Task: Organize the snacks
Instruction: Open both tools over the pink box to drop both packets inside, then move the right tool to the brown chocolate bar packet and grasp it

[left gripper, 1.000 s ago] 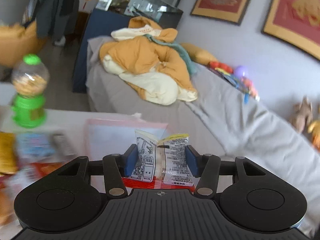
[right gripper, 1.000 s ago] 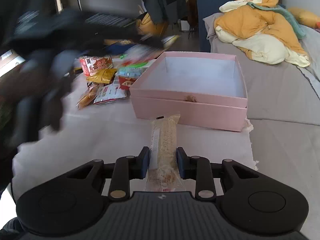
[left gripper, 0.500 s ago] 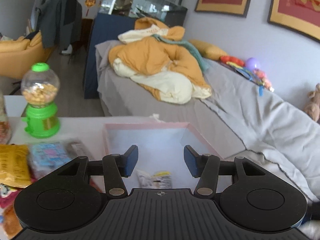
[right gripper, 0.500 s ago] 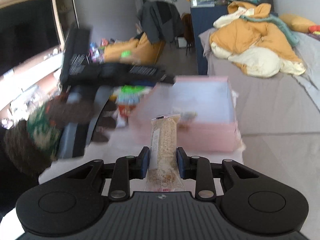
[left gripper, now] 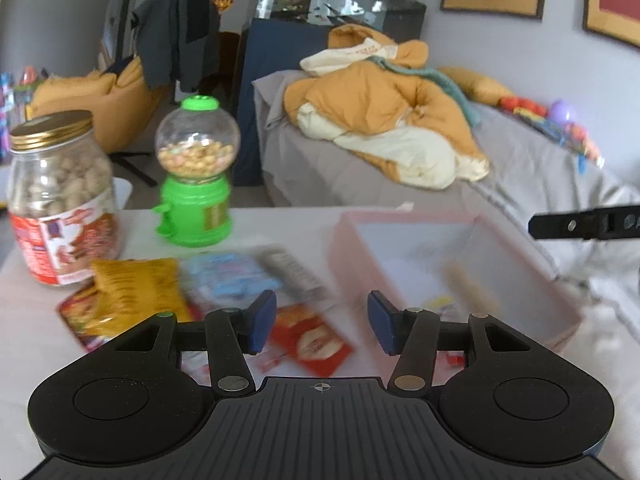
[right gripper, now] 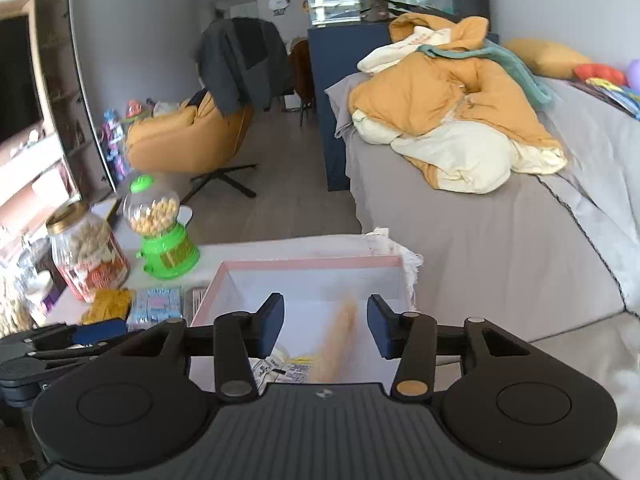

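**Ana:** While both claws hovered over the table (left gripper: 280, 224), what lay where, biggest thing first?

**Ben:** A grey bed (right gripper: 500, 240) with a heaped orange quilt stood behind. On the white table sat the pink box (right gripper: 312, 265), open-topped. Beside it were a nut jar (left gripper: 60, 196) with a gold lid and a green candy dispenser (left gripper: 196, 176), then loose packets: a yellow packet (left gripper: 132, 288), a pale blue packet (left gripper: 236, 276) and a red packet (left gripper: 312, 340).

**Ana:** And the claws?

**Ben:** The right claw (right gripper: 326, 328) sat above the box, its jaws just opening, pads clear of the cracker bar (right gripper: 340, 340), which showed as a tan blur between them, apparently dropping into the box onto a white printed packet (right gripper: 280, 370). The left claw (left gripper: 322, 322) was half open and empty, aimed at the red packet.

**Ana:** How should that step go well?

**Ben:** I would judge: lift the right claw straight up so it clears the wall, and bring the left down squarely over one packet only, pinching across its narrow side.

**Ana:** Any readable writing?

**Ben:** None. The jar's red label and the packets' print were too blurred or small.
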`<state>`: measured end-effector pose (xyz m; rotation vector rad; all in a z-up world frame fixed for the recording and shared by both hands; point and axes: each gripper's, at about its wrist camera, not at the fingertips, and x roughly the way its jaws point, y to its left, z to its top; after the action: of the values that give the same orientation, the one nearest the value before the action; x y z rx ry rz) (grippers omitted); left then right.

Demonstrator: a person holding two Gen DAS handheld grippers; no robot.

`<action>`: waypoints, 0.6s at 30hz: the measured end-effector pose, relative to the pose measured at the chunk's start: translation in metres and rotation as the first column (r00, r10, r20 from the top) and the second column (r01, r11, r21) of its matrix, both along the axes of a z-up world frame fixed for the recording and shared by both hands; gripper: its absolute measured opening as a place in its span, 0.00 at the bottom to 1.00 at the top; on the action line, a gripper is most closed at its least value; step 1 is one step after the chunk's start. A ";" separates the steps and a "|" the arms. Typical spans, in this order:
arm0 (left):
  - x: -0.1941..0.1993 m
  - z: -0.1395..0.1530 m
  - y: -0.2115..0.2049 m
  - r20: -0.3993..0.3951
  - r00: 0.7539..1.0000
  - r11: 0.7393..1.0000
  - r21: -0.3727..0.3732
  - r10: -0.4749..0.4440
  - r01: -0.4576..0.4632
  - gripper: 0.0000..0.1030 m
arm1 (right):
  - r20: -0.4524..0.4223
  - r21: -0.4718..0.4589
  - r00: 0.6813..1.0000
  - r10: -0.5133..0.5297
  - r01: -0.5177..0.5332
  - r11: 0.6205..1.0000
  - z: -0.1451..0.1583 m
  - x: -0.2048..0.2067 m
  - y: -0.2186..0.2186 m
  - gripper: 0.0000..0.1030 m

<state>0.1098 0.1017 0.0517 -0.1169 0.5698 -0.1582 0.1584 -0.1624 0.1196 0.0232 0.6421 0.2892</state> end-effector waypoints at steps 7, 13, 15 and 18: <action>-0.039 -0.014 0.028 -0.021 0.998 0.997 0.058 0.061 -0.060 0.54 | -0.051 -0.018 0.988 0.145 -0.146 0.989 -0.012 -0.015 0.044 0.57; -0.074 -0.011 0.075 -0.027 0.982 0.981 -0.028 0.189 -0.189 0.54 | -0.133 0.012 0.965 0.227 -0.227 0.974 -0.024 -0.004 0.075 0.61; -0.081 -0.011 0.089 -0.026 0.973 0.972 -0.051 0.229 -0.230 0.54 | -0.147 0.000 0.959 0.244 -0.247 0.969 -0.030 0.001 0.093 0.61; -0.090 -0.013 0.104 -0.040 0.968 0.966 -0.069 0.248 -0.250 0.54 | -0.187 0.002 0.941 0.282 -0.287 0.958 -0.040 0.008 0.121 0.61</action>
<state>0.0197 0.2054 0.0388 -0.2612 0.5753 0.0678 0.1660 -0.0409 0.0791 -0.0685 0.8360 0.5642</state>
